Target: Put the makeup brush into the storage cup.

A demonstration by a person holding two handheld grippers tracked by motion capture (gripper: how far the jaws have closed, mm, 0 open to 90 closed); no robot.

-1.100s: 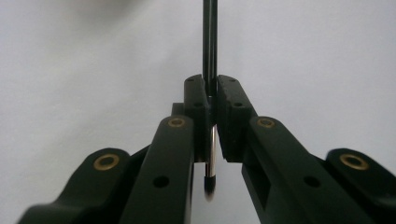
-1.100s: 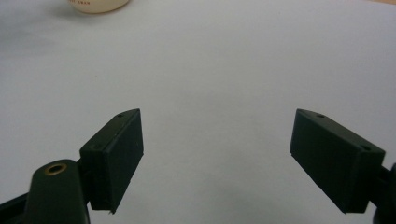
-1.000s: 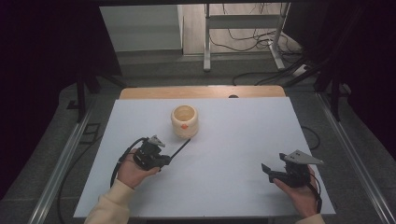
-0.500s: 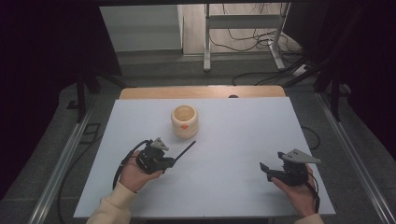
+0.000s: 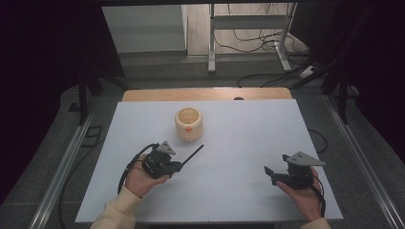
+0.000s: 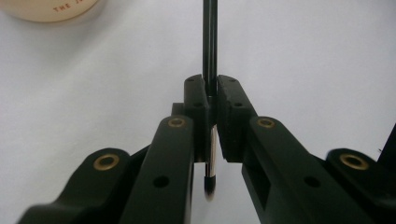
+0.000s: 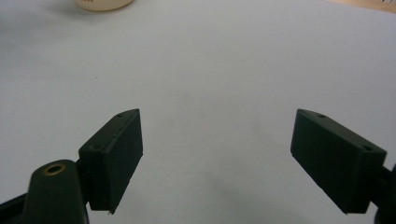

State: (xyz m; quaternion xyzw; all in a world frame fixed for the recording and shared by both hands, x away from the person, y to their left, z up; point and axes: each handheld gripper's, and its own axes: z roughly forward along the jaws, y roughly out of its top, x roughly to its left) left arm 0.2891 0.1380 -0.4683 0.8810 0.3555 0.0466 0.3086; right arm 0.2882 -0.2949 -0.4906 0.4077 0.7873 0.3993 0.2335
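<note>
A thin black brush (image 5: 193, 153) sticks out of my left gripper (image 5: 178, 166) toward a cream cup (image 5: 188, 124) on the white table (image 5: 248, 138). In the left gripper view the jaws are shut on the brush's handle (image 6: 209, 42). Its silver ferrule and dark bristle tip (image 6: 209, 184) hang back between the gripper's (image 6: 211, 88) arms. The cup's rim (image 6: 51, 7) shows at the upper left, apart from the brush. My right gripper (image 5: 268, 171) sits low at the table's front right. Its jaws stand wide open in the right gripper view (image 7: 217, 154) with nothing but bare table between them.
A wooden strip (image 5: 205, 94) runs along the table's far edge, with metal frame legs and cables on the floor (image 5: 248, 43) beyond. The cream cup (image 7: 102, 3) shows at the top left of the right gripper view. A metal rail (image 5: 62, 167) flanks the table's left side.
My left gripper has shifted slightly right and toward the front edge with the brush in it. The right gripper has drifted a little left.
</note>
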